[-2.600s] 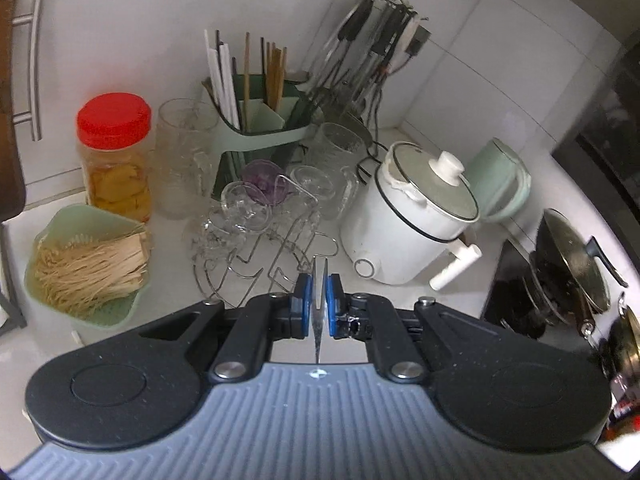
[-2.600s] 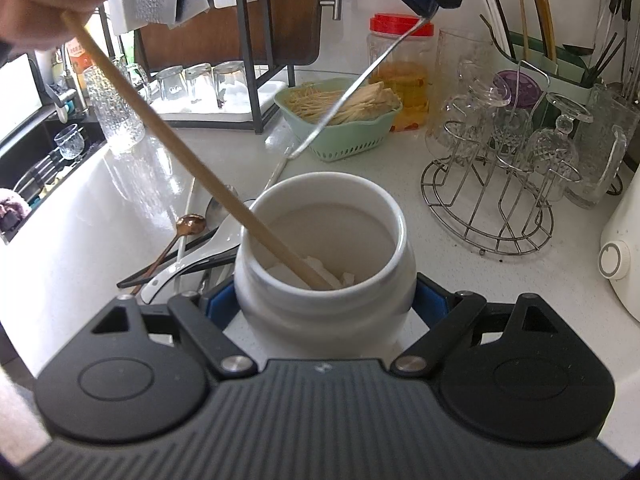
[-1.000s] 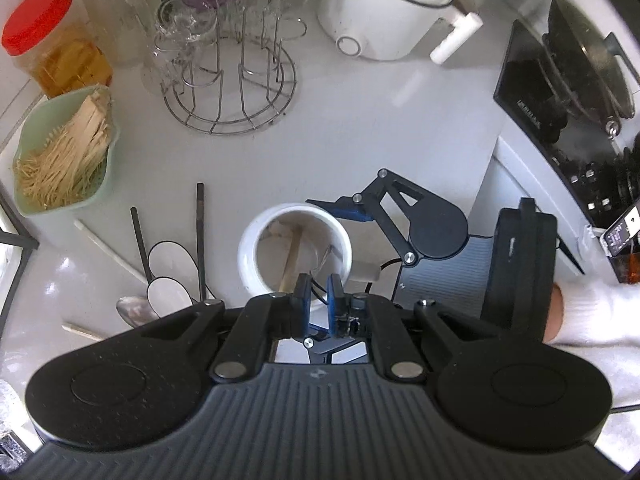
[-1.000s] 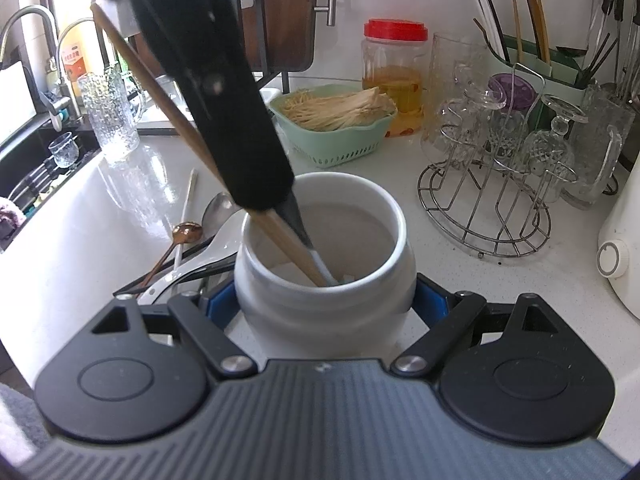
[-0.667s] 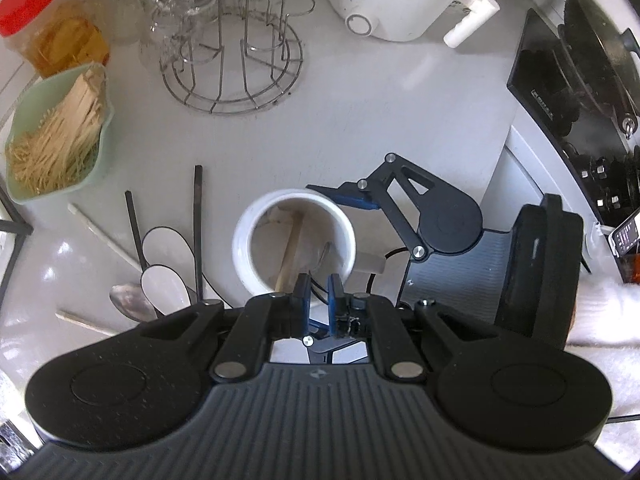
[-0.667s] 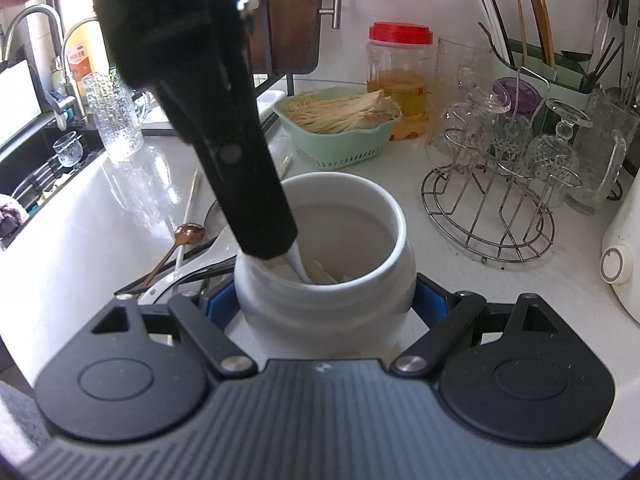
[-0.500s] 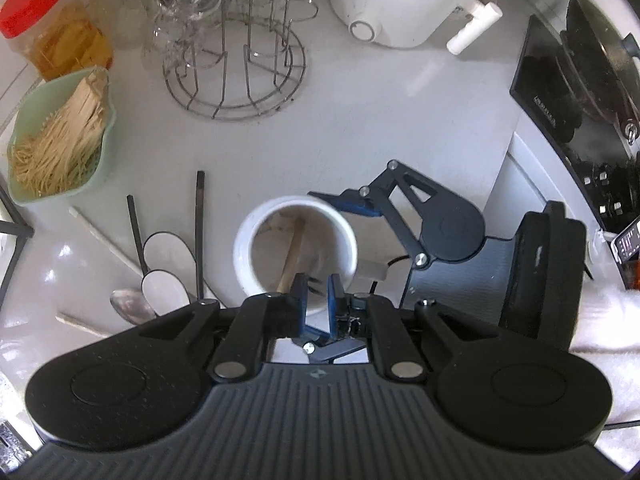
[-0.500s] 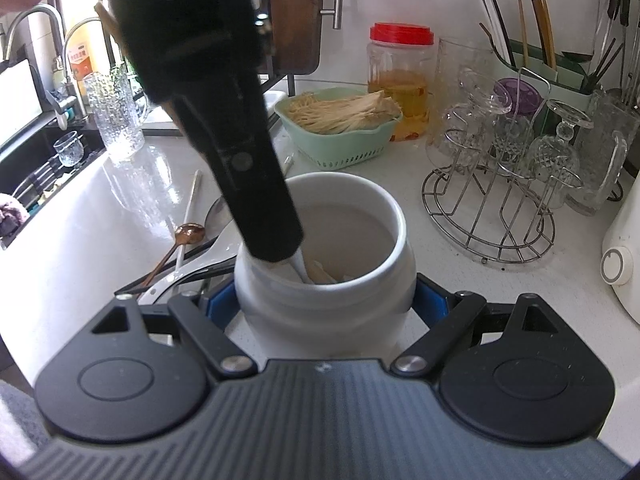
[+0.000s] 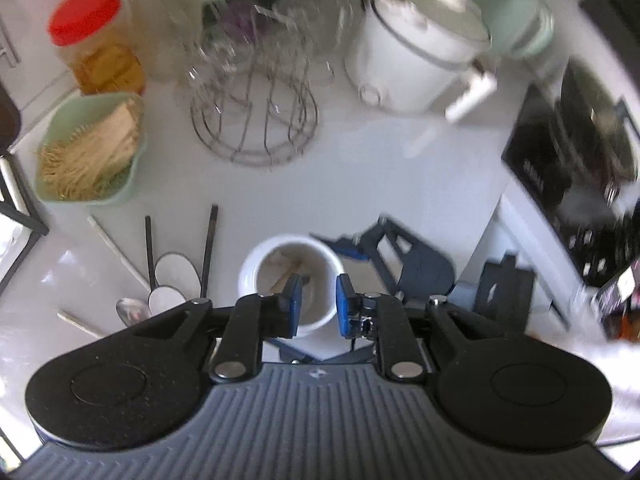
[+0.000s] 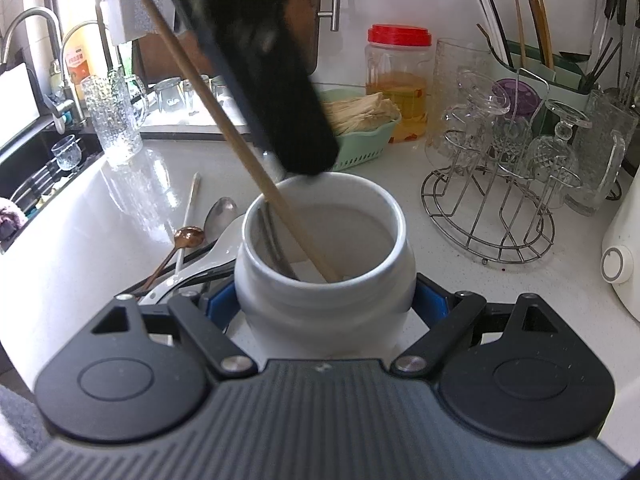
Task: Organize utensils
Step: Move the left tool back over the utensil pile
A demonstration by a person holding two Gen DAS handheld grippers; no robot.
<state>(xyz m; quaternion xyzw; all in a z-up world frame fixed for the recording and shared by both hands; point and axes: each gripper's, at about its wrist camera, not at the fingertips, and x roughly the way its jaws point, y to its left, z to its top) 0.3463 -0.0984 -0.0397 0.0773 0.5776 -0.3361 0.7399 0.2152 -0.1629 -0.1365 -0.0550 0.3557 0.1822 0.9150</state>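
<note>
My right gripper (image 10: pixel 324 308) is shut on a white ceramic jar (image 10: pixel 320 200), its blue pads pressing the jar's two sides. In the jar lean a long wooden chopstick (image 10: pixel 224 120) and a thin metal utensil (image 10: pixel 276 248). Just above the rim hangs my left gripper (image 10: pixel 308 160). In its own view the left gripper (image 9: pixel 318 304) has its jaws opening, with nothing between the blue pads and the jar (image 9: pixel 250 276) below. Loose white spoons (image 9: pixel 172 276), black chopsticks (image 9: pixel 208 248), a copper spoon (image 10: pixel 188 236) and a steel spoon (image 10: pixel 220 210) lie on the counter left of the jar.
A green basket of sticks (image 9: pixel 86 152), a red-lidded jar (image 9: pixel 96 40), a wire rack of glasses (image 10: pixel 492 208) and a white cooker (image 9: pixel 416 60) stand behind. The stove (image 9: pixel 580 168) lies to the right. A sink with taps (image 10: pixel 36 128) is at the left.
My left gripper has let go of the metal utensil, which now stands in the jar. Its jaws have parted and it has lifted out of the jar mouth. The right gripper has not moved.
</note>
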